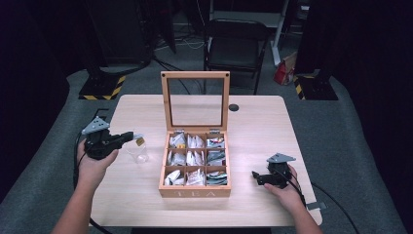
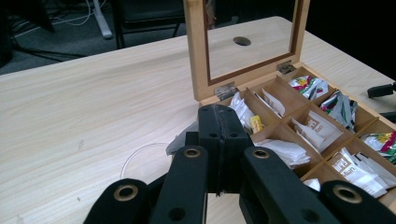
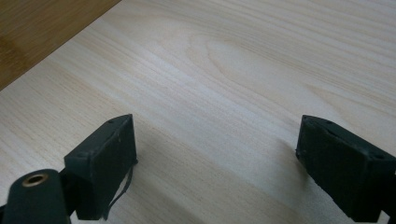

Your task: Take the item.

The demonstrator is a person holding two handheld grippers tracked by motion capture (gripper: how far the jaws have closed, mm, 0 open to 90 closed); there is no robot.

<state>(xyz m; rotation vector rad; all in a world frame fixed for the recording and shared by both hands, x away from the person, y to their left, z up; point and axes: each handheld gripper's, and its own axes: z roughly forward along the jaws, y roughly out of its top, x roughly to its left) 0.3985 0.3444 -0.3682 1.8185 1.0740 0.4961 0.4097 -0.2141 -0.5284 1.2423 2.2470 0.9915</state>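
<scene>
The right gripper (image 1: pixel 260 178) is rested on the table (image 1: pixel 253 122), jaws wide apart and empty. The left gripper (image 1: pixel 130 137) is clamped on a tea bag (image 1: pixel 139 140) held over a clear cup (image 1: pixel 138 152) beside the tea box (image 1: pixel 195 165). The bag is judged light, soft and easily torn, best pinched by its edge; it is largely hidden behind the jaws.

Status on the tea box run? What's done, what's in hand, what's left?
Done: tea box lid up, compartments full of bags. In hand: left gripper shut on a tea bag, held above the clear cup. Right gripper open, resting on the table. Left, judging by this: lower the bag into the cup.
</scene>
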